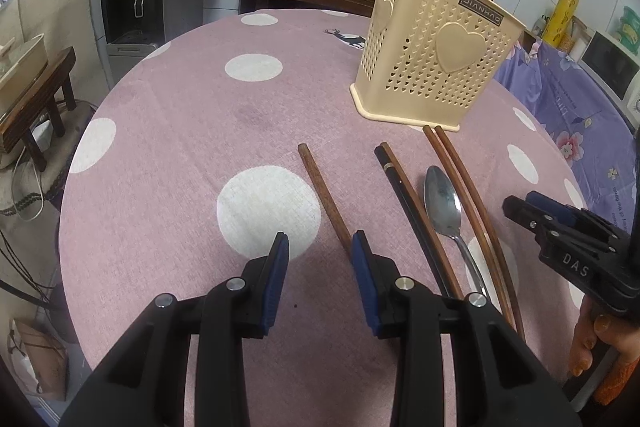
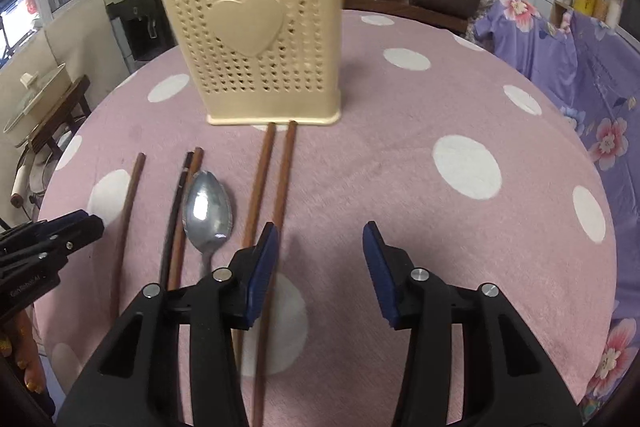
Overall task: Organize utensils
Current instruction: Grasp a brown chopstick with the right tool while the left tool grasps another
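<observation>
pink dotted tablecloth (image 1: 168, 147) carries chopsticks (image 2: 280, 179), a spoon (image 2: 208, 211) and the cream holder (image 2: 256, 39); my left claw (image 1: 316, 251) and right claw (image 2: 320, 239) both gape, gripping nothing.

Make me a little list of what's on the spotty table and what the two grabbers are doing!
table: round, pink cloth with white dots
holder: cream plastic utensil holder with heart holes, upright, a few sticks already inside
spoon: shiny metal spoon, lying flat
chopsticks: single brown wooden chopstick; black and brown pair; long brown wooden pair pointing at the holder
left gripper: jaws open, holding nothing
right gripper: jaws open, holding nothing
</observation>
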